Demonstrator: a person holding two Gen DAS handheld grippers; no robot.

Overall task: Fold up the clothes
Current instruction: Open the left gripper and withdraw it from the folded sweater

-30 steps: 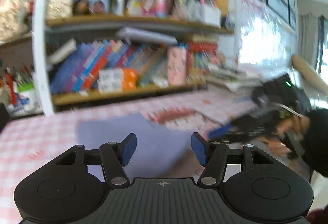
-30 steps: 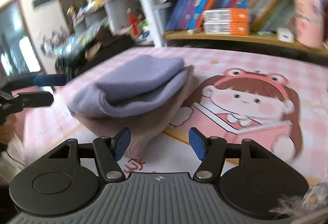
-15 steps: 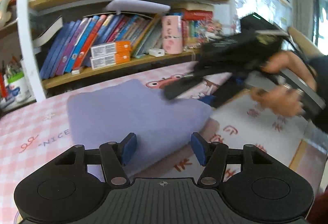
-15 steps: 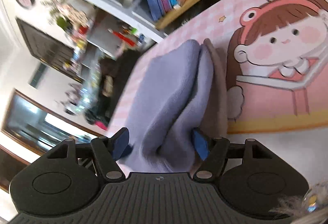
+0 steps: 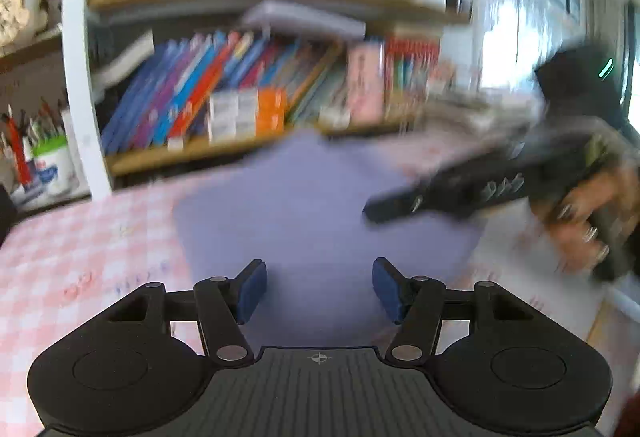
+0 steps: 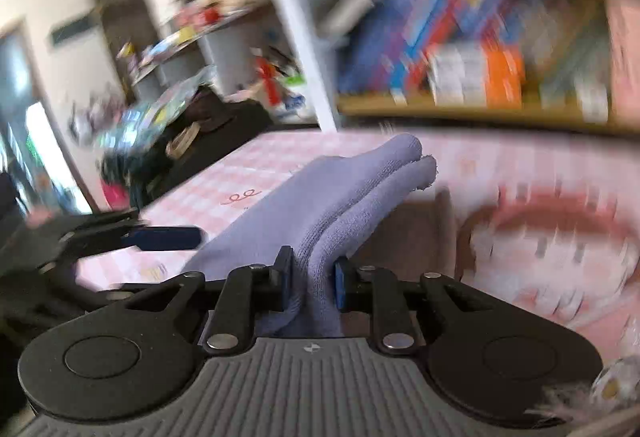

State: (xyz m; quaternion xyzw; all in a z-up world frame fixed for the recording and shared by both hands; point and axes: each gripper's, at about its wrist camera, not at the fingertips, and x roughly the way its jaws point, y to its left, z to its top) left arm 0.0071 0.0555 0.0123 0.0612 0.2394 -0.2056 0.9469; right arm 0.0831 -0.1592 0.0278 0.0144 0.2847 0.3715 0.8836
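My right gripper (image 6: 310, 283) fingers are closing on the folded lilac cloth (image 6: 320, 205); my left gripper (image 5: 319, 291) fingers stand open above it, over the pink checked surface (image 5: 80, 237).

A tabletop (image 5: 76, 253) covered in pink-and-white check carries a folded lavender cloth (image 5: 320, 221) lying over a brownish layer (image 6: 404, 237) at its middle, with a pink cartoon picture (image 6: 552, 237) printed on its surface to the right of the cloth.
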